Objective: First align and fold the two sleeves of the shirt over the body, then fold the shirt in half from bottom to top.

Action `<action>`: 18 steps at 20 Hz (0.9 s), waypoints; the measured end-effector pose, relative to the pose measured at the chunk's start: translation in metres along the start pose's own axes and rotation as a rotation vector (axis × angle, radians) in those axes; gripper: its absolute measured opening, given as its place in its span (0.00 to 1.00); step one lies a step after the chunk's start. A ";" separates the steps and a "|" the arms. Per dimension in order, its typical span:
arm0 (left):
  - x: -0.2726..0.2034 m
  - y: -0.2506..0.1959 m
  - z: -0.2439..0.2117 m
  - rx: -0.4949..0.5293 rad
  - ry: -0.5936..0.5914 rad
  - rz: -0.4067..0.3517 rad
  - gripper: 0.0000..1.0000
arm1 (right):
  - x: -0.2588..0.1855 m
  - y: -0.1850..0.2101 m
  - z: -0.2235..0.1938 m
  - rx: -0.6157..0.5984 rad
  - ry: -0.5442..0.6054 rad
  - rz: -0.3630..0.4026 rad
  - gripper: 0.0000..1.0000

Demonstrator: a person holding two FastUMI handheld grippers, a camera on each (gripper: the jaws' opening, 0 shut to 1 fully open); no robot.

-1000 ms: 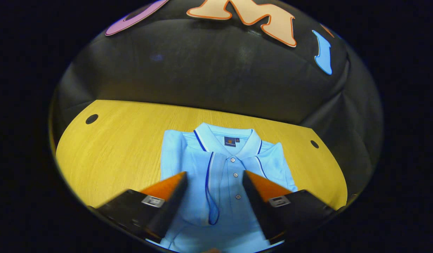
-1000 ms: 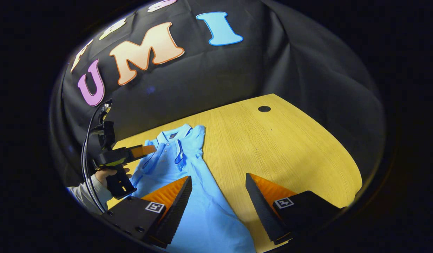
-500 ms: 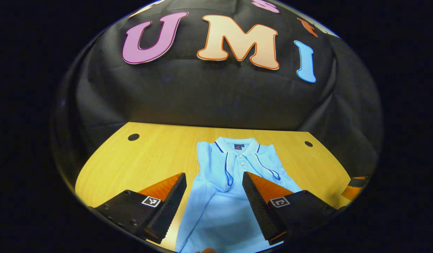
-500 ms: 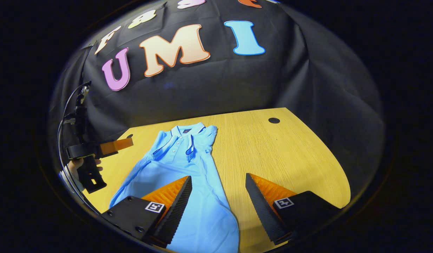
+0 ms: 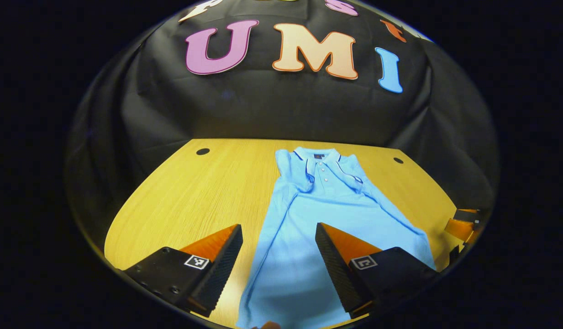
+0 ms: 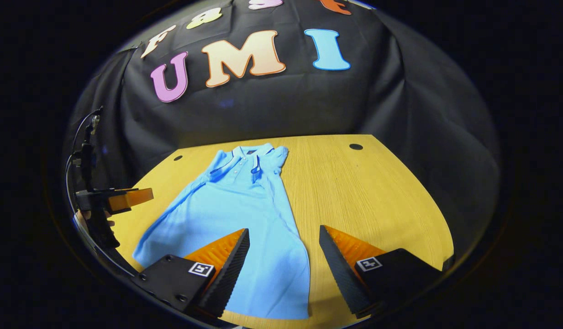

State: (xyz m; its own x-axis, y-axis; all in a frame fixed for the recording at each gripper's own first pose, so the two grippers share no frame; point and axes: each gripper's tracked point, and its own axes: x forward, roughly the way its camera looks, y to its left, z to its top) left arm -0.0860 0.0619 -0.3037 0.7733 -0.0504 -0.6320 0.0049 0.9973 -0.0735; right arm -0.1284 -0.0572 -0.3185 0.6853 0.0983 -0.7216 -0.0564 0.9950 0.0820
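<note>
Shirt [image 5: 327, 214]: flat on table [image 5: 194, 192], sleeves folded in, long axis running collar-far to hem-near. Left gripper [image 5: 277, 256] and right gripper [image 6: 283, 260]: both wide apart, empty, above hem corners.

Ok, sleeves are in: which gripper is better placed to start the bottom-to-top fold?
Right, probably: the right gripper has open jaws straddling the shirt at its hem corner; the left gripper hovers beside its edge.

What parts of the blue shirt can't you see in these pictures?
- Left gripper view: the shirt has its bottom hem cut off by the picture's lower edge and partly covered by the left gripper.
- Right gripper view: the hem's left corner sits behind the right gripper.
- The collar label is too small to read.
</note>
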 end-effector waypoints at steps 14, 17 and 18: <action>-0.063 0.013 -0.122 0.012 0.164 0.030 0.96 | -0.029 0.000 -0.103 -0.060 0.152 -0.039 0.97; -0.067 0.016 -0.137 0.022 0.177 0.043 0.96 | -0.032 0.001 -0.121 -0.070 0.178 -0.045 0.97; -0.067 0.016 -0.142 0.028 0.186 0.046 0.96 | -0.030 0.001 -0.125 -0.073 0.185 -0.051 0.98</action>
State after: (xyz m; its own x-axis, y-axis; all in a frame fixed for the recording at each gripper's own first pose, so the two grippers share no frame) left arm -0.2281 0.0740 -0.3722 0.6423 -0.0116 -0.7664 -0.0075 0.9997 -0.0214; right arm -0.2398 -0.0573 -0.3821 0.5435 0.0422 -0.8383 -0.0822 0.9966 -0.0031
